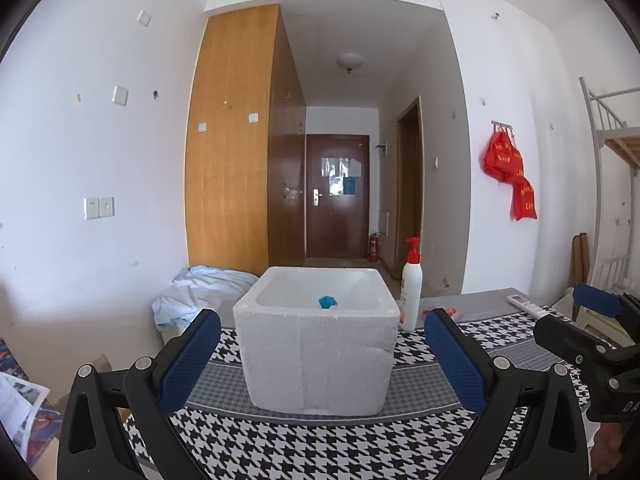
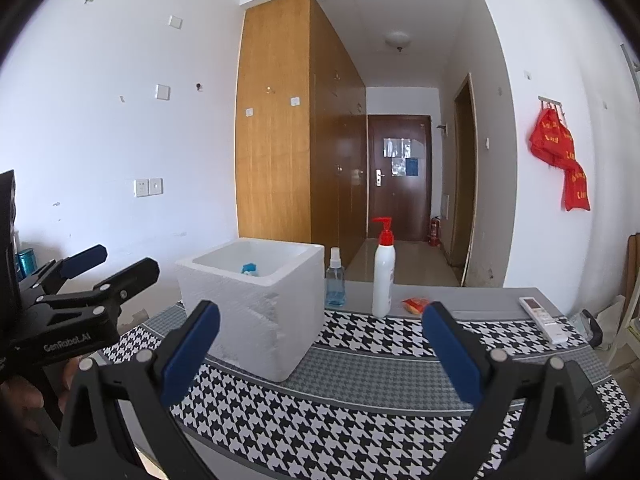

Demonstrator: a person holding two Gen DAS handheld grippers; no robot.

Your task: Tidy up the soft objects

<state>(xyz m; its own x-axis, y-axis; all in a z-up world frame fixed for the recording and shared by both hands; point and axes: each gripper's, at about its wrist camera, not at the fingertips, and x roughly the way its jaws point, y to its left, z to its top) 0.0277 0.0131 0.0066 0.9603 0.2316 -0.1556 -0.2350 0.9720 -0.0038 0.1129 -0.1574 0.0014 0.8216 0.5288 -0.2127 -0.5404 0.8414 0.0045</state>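
A white foam box (image 1: 318,344) stands on the houndstooth-covered table (image 1: 280,448); it also shows in the right wrist view (image 2: 256,308). A blue soft object (image 1: 327,302) lies inside it, seen too in the right wrist view (image 2: 249,269). A small orange-red soft item (image 2: 416,305) lies on the table behind the bottle, partly seen in the left wrist view (image 1: 451,312). My left gripper (image 1: 320,354) is open and empty, just before the box. My right gripper (image 2: 320,346) is open and empty, right of the box. Each gripper shows at the edge of the other's view.
A white pump bottle with a red top (image 2: 383,276) and a small blue spray bottle (image 2: 335,284) stand behind the box. A white remote (image 2: 544,318) lies at the table's right. A pale blue cloth bundle (image 1: 196,292) lies left of the table. A bed frame (image 1: 608,136) is at far right.
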